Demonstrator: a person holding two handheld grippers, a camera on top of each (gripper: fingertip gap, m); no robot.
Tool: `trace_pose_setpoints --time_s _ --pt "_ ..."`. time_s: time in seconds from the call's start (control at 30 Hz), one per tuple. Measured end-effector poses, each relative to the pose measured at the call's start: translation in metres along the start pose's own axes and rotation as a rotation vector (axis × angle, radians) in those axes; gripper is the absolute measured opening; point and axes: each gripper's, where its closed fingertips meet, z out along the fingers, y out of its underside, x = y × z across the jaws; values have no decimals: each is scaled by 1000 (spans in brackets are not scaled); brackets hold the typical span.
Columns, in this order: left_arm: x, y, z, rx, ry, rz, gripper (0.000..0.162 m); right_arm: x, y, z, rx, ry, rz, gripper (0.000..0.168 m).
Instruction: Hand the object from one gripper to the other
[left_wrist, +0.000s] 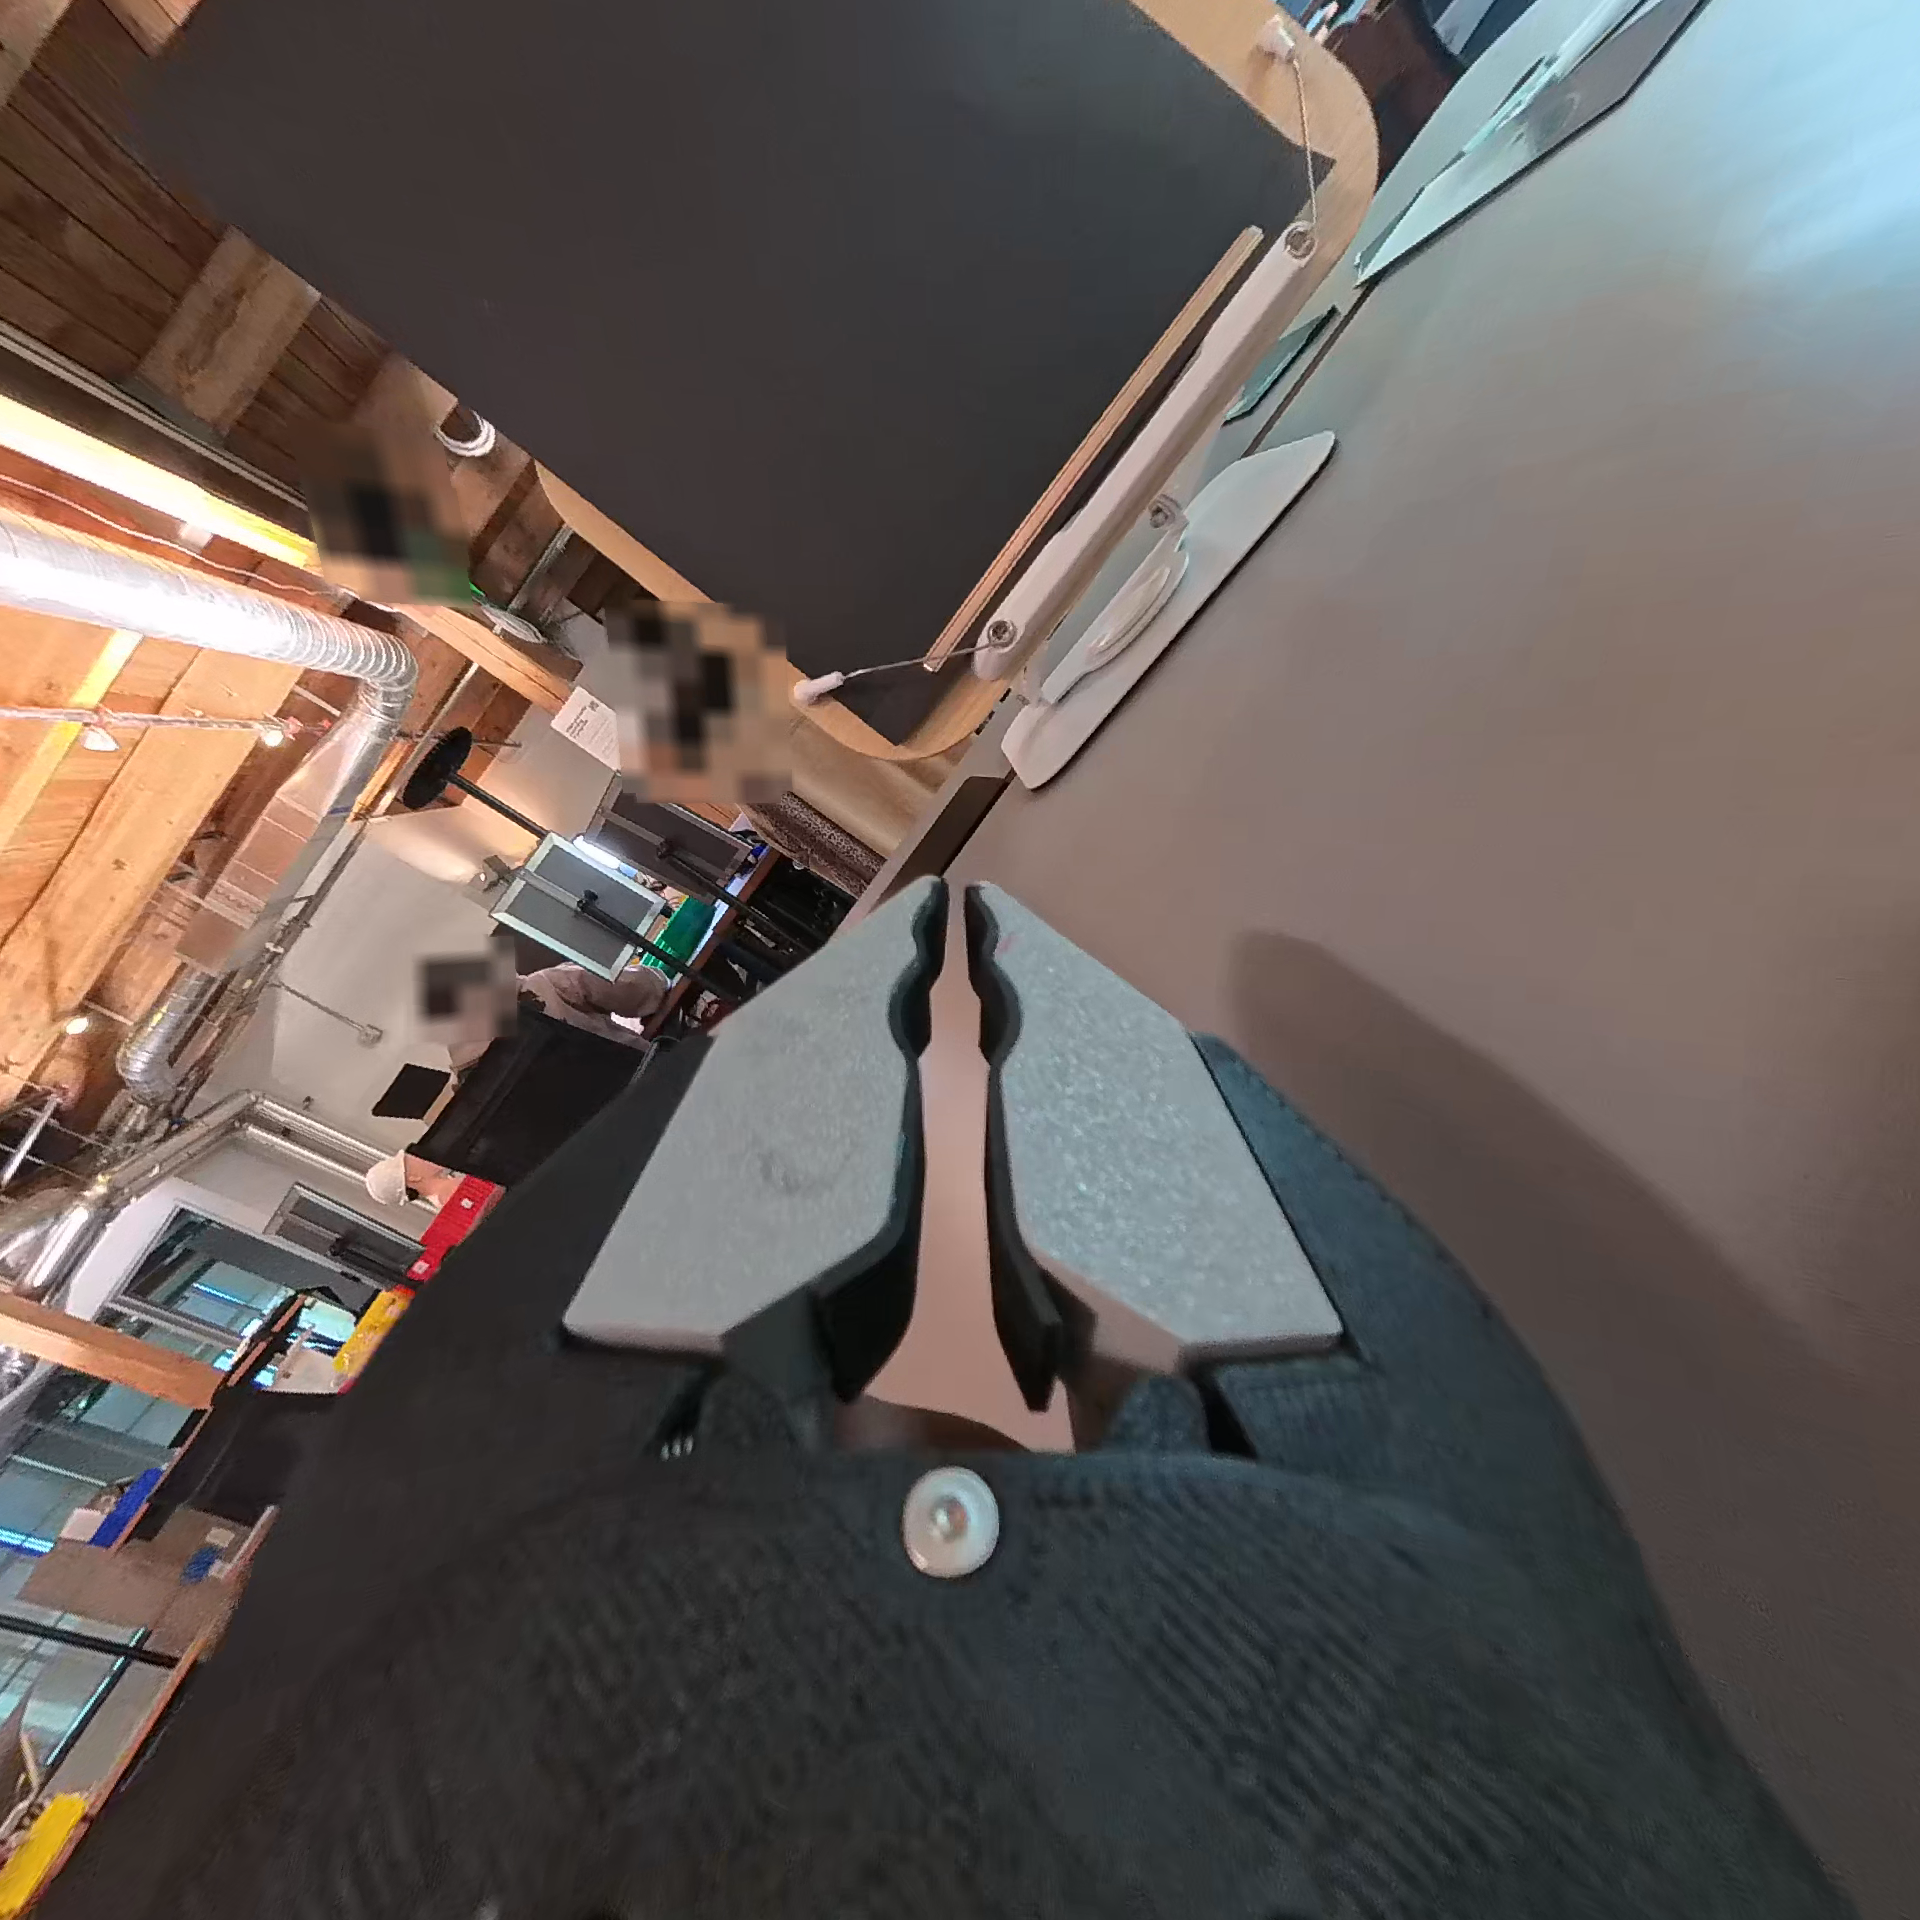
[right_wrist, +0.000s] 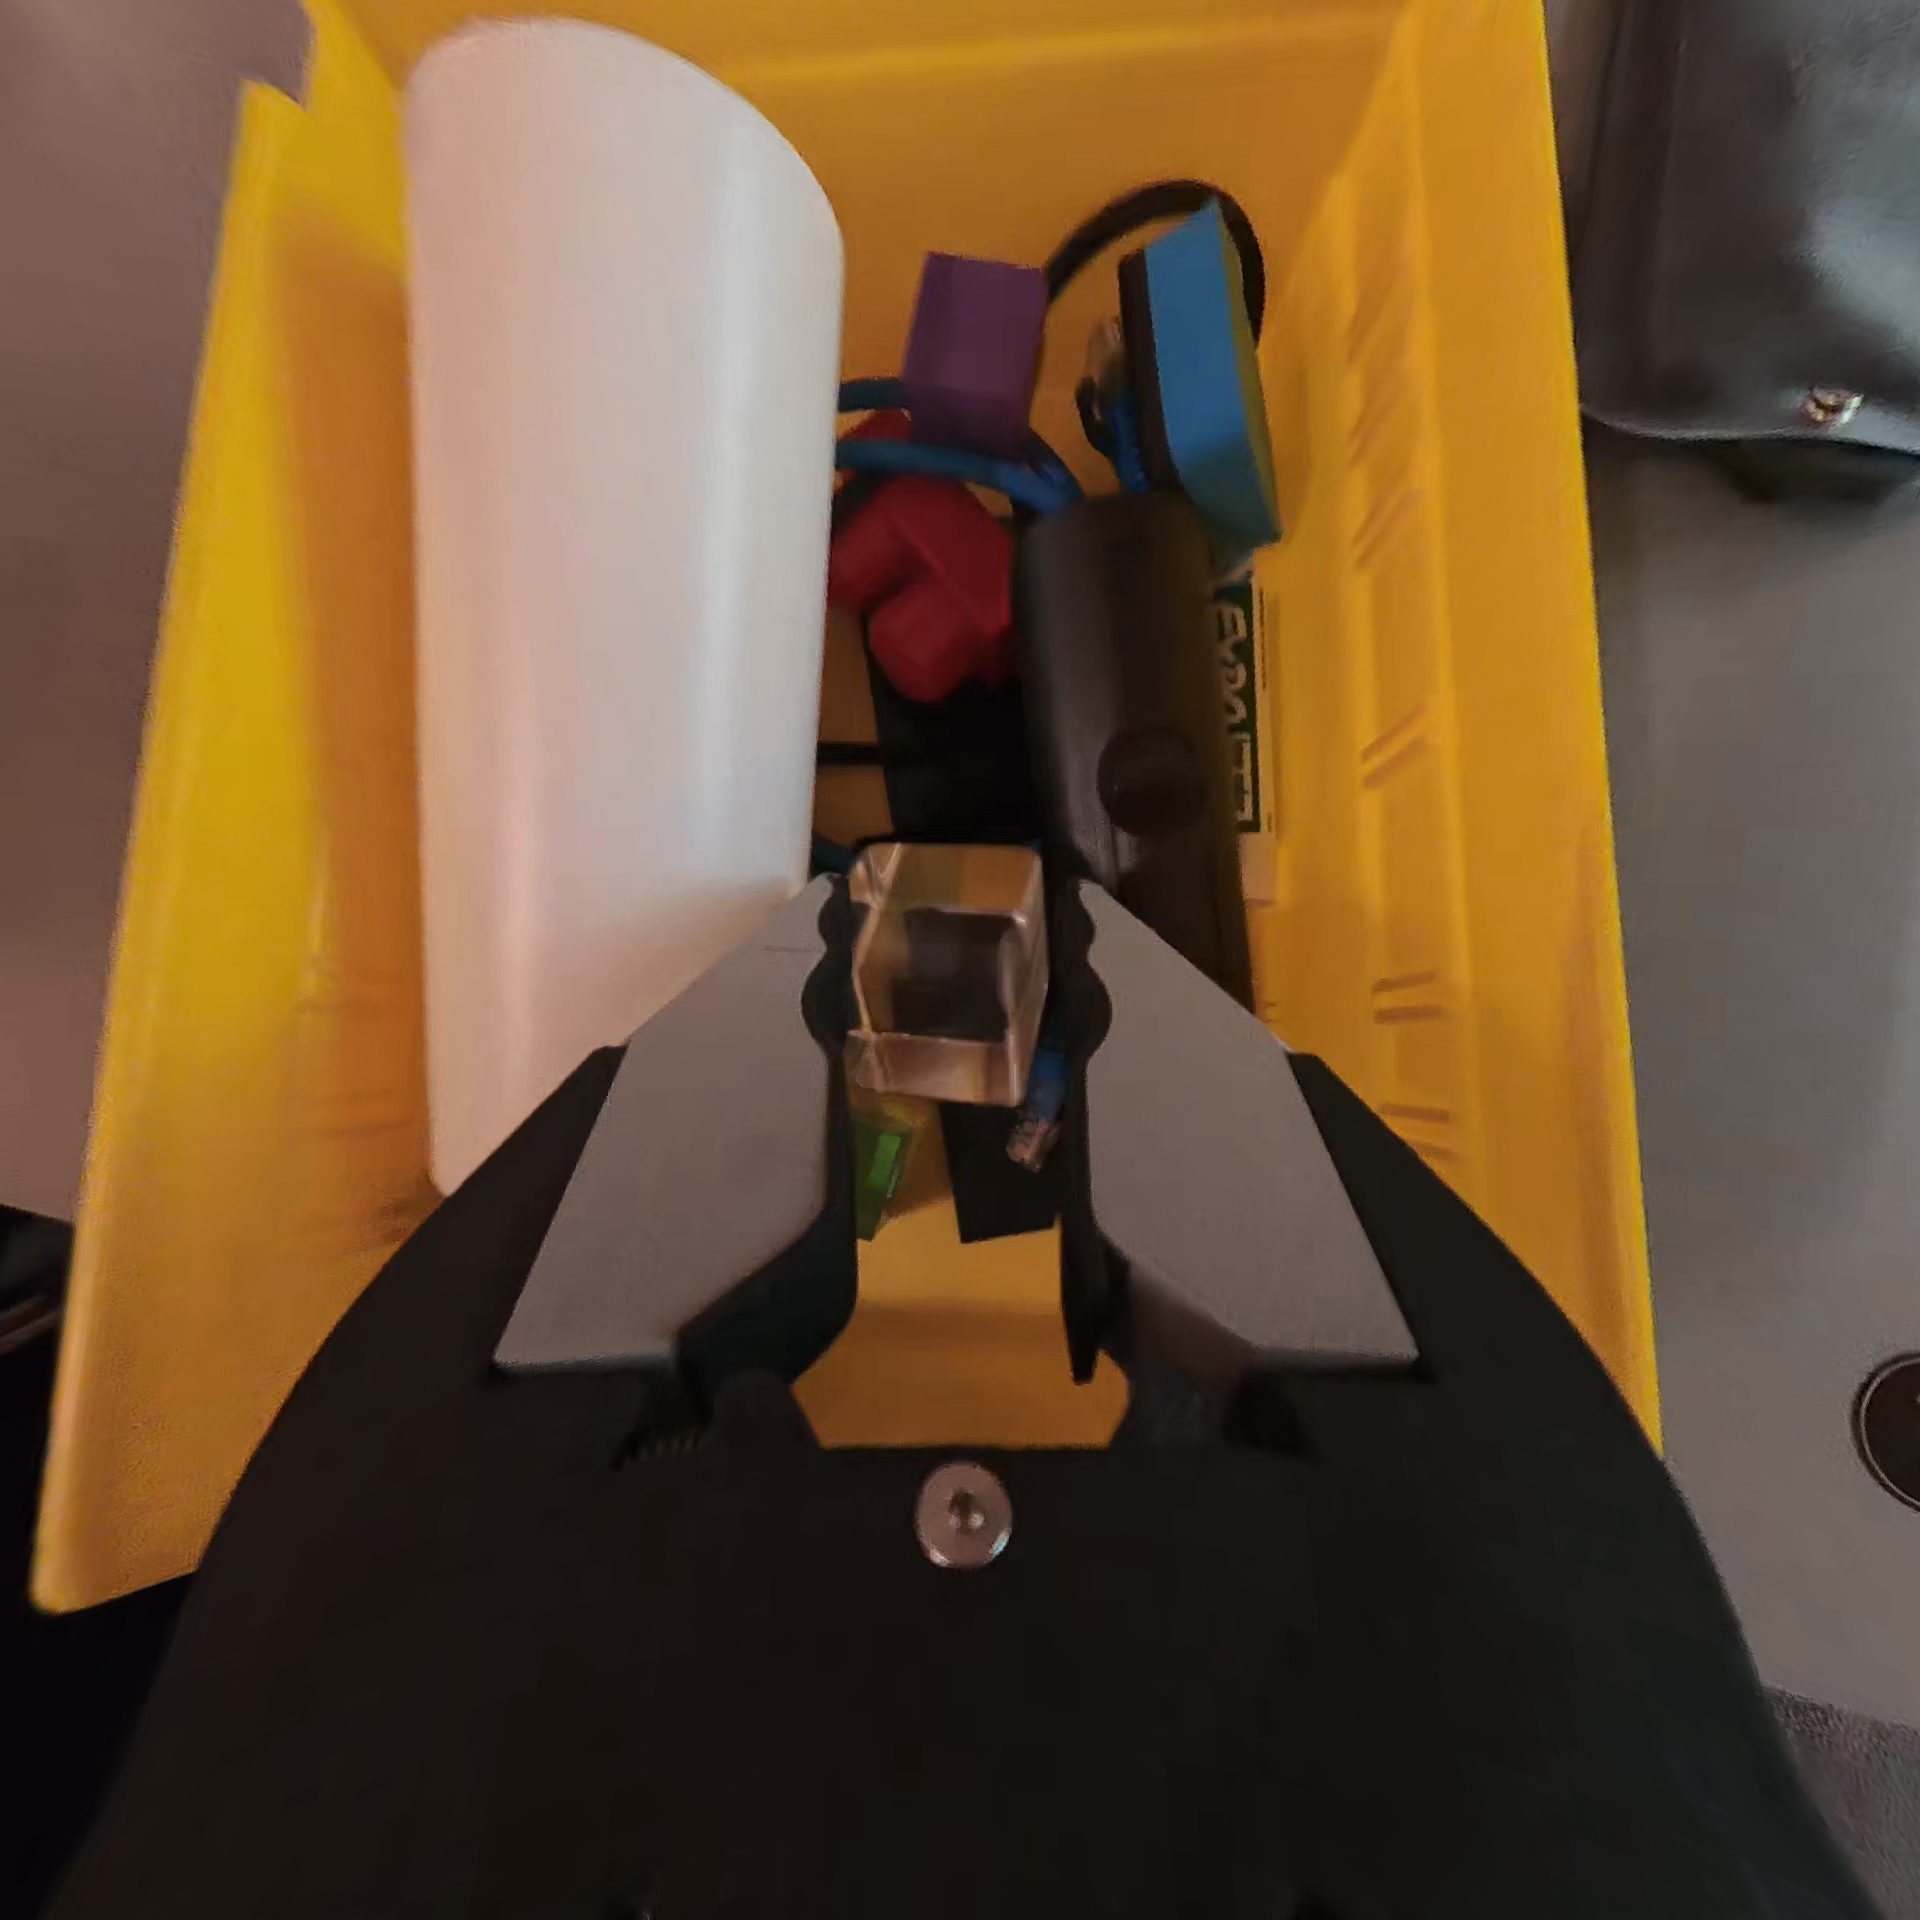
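While the left gripper (left_wrist: 956, 904) hangs tilted over a bare brown table (left_wrist: 1558, 935), its tips stand almost together with only a sliver between them and nothing in the gap. Beyond it a white stand (left_wrist: 1164, 582) sits near the table's far edge under a dark panel (left_wrist: 727, 364); the task's thing does not show in this view.

From the right wrist, the right gripper (right_wrist: 951, 977) reaches down into a yellow bin (right_wrist: 1455, 623), its jaws half apart on either side of a clear cube (right_wrist: 945, 987). The left pad looks to touch the cube's face; the right pad seems just off it, so whether the grip is made I cannot tell. The cube lies near the bin's near wall, beside a white cylinder (right_wrist: 613, 623), atop cables and small blocks.

By its look the cube is hard, smooth and slippery, likely light, and may chip if dropped. Best taken square across two flat opposite faces, leaving the other pair free for the receiving gripper.
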Motion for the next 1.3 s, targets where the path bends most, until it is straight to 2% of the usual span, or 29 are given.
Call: trace_pose_setpoints --time_s 0.1,0.23,0.33,0.4,0.47,0.53,0.63,0.7,0.8,0.9,1.0,1.07,1.3 --pt "1 3 1 -11 2 -3 1 0 -4 -1 -10 -16 25 40" --pt "1 9 4 -37 9 -24 1 -20 -48 -37 123 55 -65 42" --pt "2 13 5 -51 14 -35 1 -98 -97 -74 306 -58 -210 44" --pt "2 14 5 -55 14 -33 1 -171 -122 -94 425 -188 -332 46" --pt "2 14 6 -55 11 -29 1 -251 -132 -98 494 -361 -442 48" --pt "2 15 6 -60 7 -27 1 -322 -129 -83 486 -518 -540 48" --pt "-1 16 5 -59 -7 -32 1 -379 -136 -22 489 -527 -605 48" --pt "-3 16 4 -62 -19 -40 1 -391 -148 30 493 -483 -590 47" --pt "-6 18 2 -66 -28 -45 1 -386 -166 101 538 -418 -520 43" --pt "-7 19 3 -69 -30 -46 1 -376 -165 151 540 -369 -542 33" --pt "-8 21 5 -75 -29 -46 1 -382 -156 165 475 -416 -568 41" --pt "-10 23 6 -82 -34 -52 1 -385 -153 166 474 -447 -561 40" --pt "-12 24 3 -94 -61 -49 0 -402 -145 150 481 -564 -524 44"
